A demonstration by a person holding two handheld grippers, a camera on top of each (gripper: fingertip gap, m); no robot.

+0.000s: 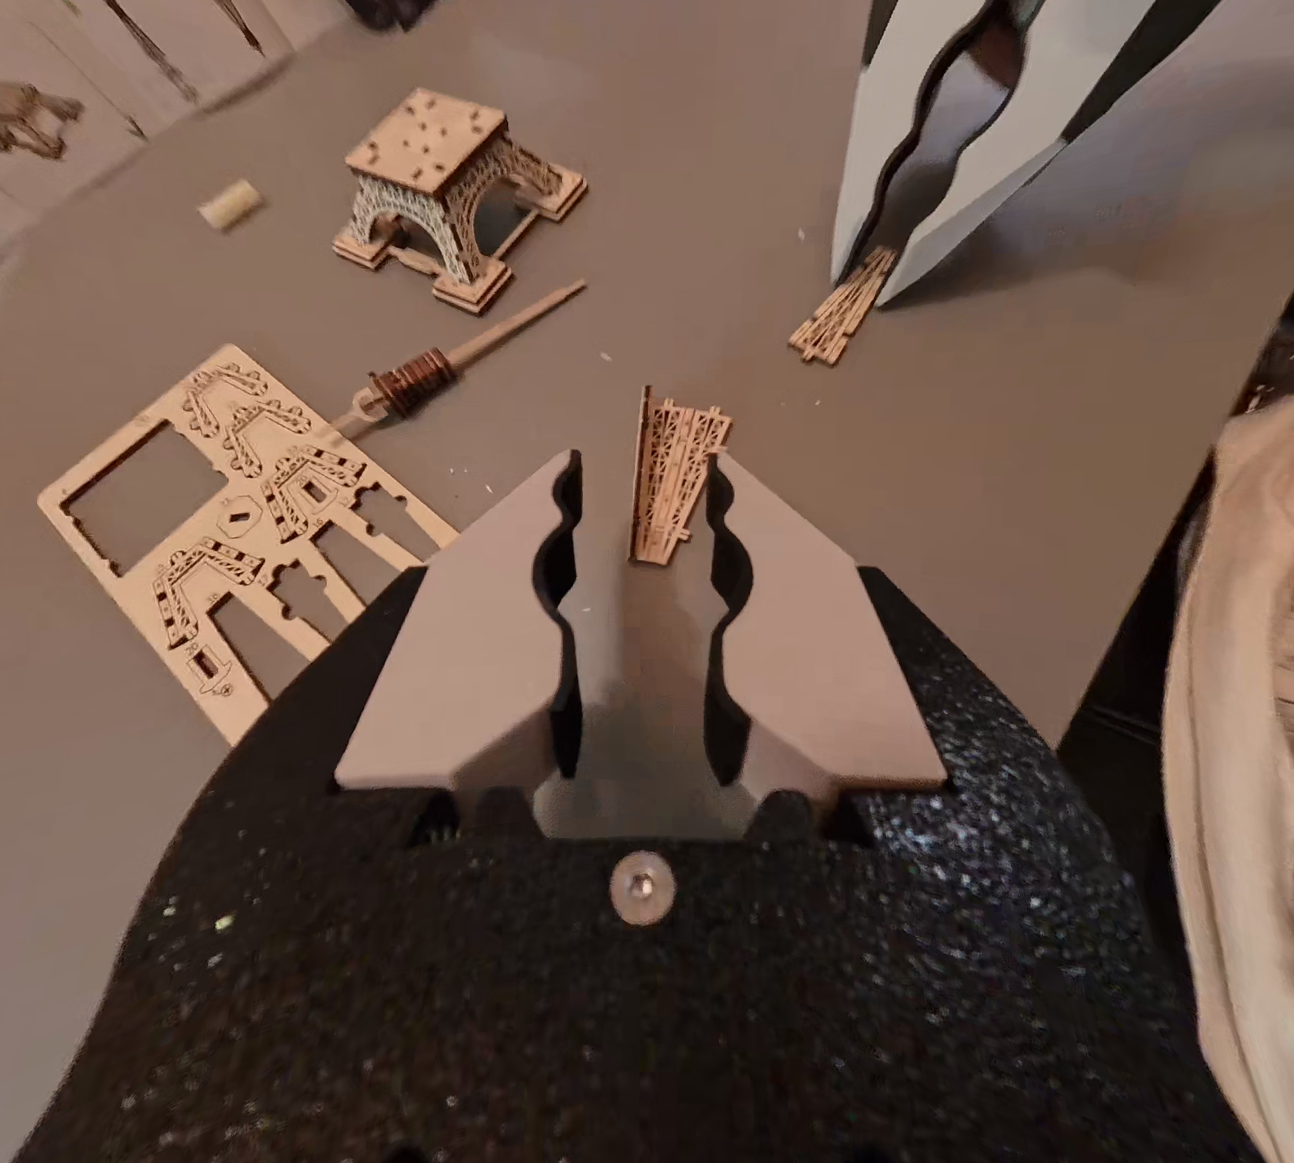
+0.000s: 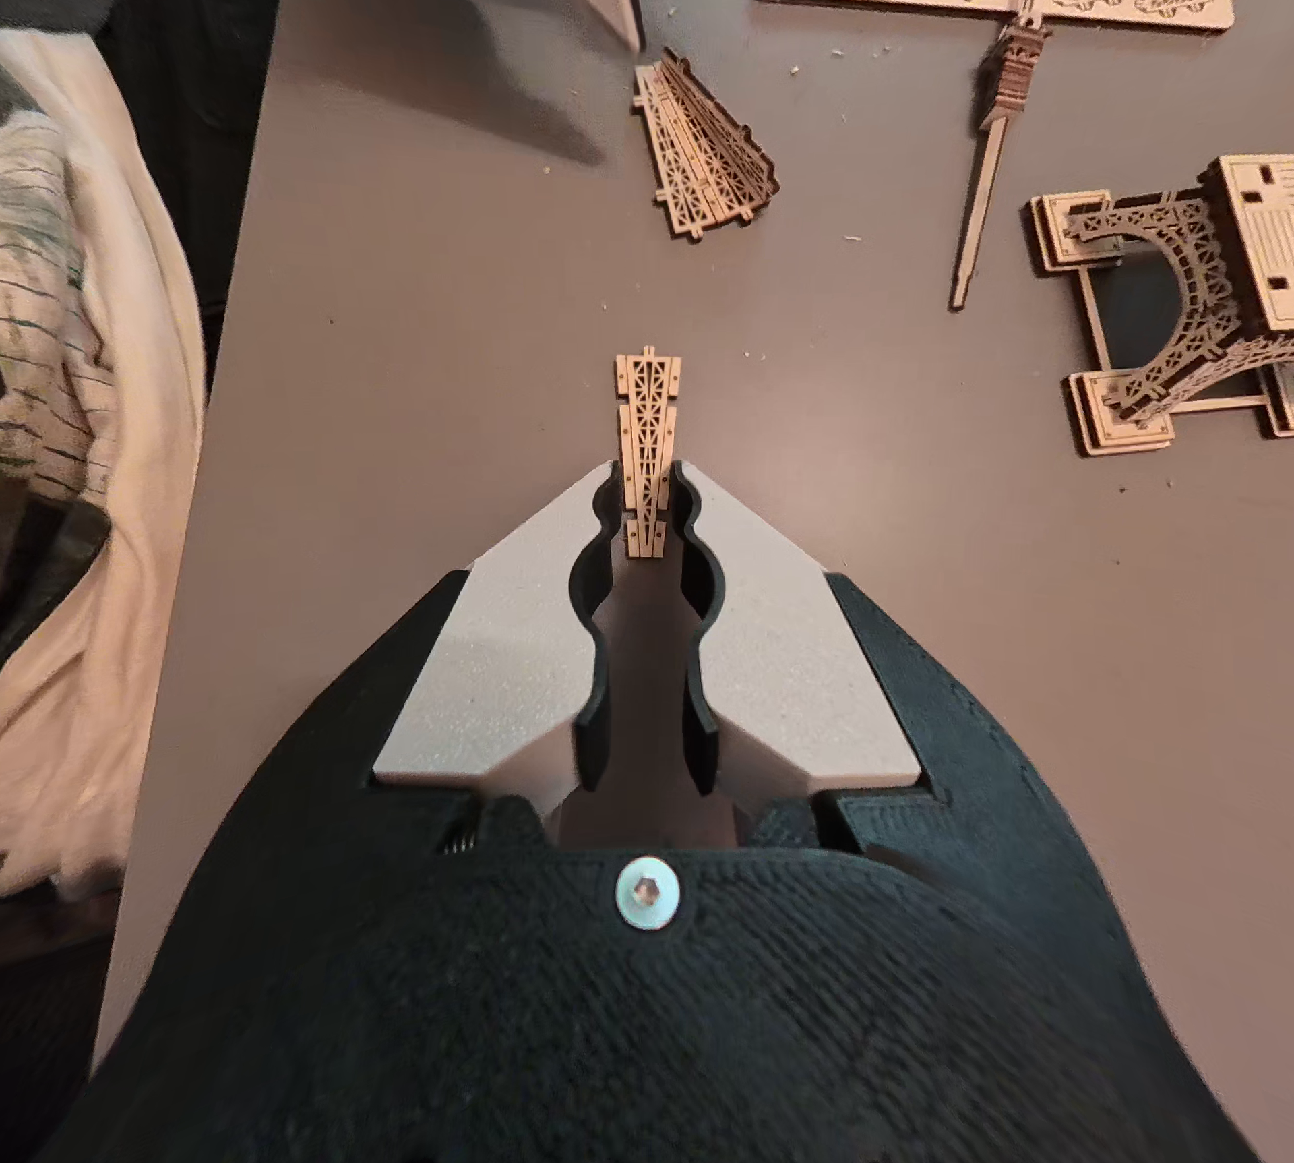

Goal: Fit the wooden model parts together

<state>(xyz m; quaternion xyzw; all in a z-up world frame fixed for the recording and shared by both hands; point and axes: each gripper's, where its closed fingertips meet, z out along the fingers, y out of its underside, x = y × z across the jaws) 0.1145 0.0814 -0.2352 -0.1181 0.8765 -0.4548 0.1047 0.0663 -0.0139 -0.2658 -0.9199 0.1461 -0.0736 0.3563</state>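
Our right gripper (image 2: pixel 645 476) pinching a narrow lattice strip (image 2: pixel 647 429) near the table (image 2: pixel 420 359) edge, our left gripper (image 1: pixel 644 471) spread around a wider lattice panel (image 1: pixel 671 478) lying flat, beyond them the spire piece (image 1: pixel 448 369), part sheet (image 1: pixel 189 499), tower base (image 1: pixel 448 198) toward the middle.

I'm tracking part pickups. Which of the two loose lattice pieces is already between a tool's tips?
The narrow single lattice strip, pinched at the right tool. The wider fan-shaped piece lies free near the left tool.
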